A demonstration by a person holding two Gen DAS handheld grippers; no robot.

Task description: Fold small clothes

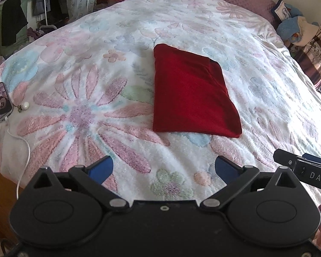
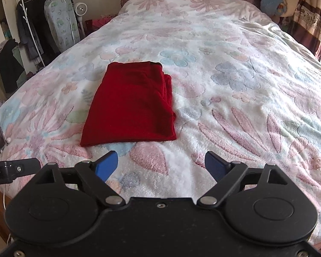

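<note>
A dark red garment [image 1: 190, 94] lies folded into a flat rectangle on the floral bedspread [image 1: 96, 68]; it also shows in the right wrist view [image 2: 132, 105]. My left gripper [image 1: 163, 169] is open and empty, held above the bed's near edge, short of the garment. My right gripper [image 2: 160, 163] is open and empty too, just short of the garment's near edge. The right gripper's body shows at the right edge of the left wrist view [image 1: 306, 169]. The left gripper's body shows at the left edge of the right wrist view [image 2: 10, 170].
A phone [image 1: 0, 101] on a white charging cable [image 1: 23, 150] lies at the bed's left edge, with a small white ball [image 1: 25, 105] beside it. A clothes rack [image 2: 36, 21] stands left of the bed. Pillows and plush toys [image 1: 295, 25] are at the far right.
</note>
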